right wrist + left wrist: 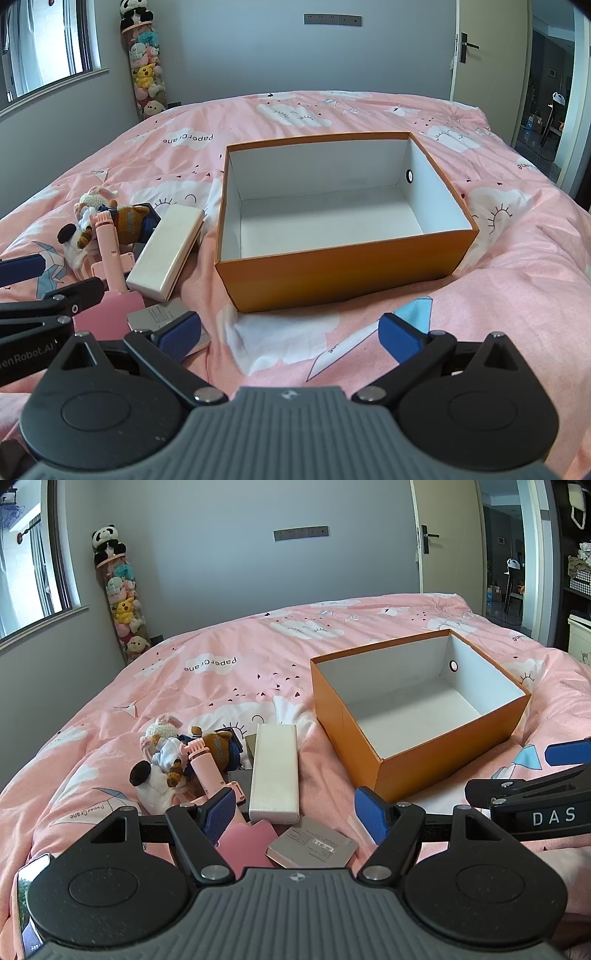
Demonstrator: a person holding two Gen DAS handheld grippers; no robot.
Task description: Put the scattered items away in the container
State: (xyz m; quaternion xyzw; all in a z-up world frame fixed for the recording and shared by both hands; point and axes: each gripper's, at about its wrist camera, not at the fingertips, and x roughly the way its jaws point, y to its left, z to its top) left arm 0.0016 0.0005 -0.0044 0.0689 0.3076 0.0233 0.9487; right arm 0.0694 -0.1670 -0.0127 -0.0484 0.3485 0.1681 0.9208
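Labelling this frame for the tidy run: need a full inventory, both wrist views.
box: 1, orange outside, white inside, empty, on the bed, right of the pile
white case: 1, long, leaning on the pile's right side
pink handheld device: 1, in the pile
plush toys: several, mixed colours, pile's left
grey flat box: 1, nearest the camera
pink card: 1, beside grey flat box
duvet: 1, pink, cloud print
plush rack: 1, far corner
left gripper: open, empty
right gripper: open, empty
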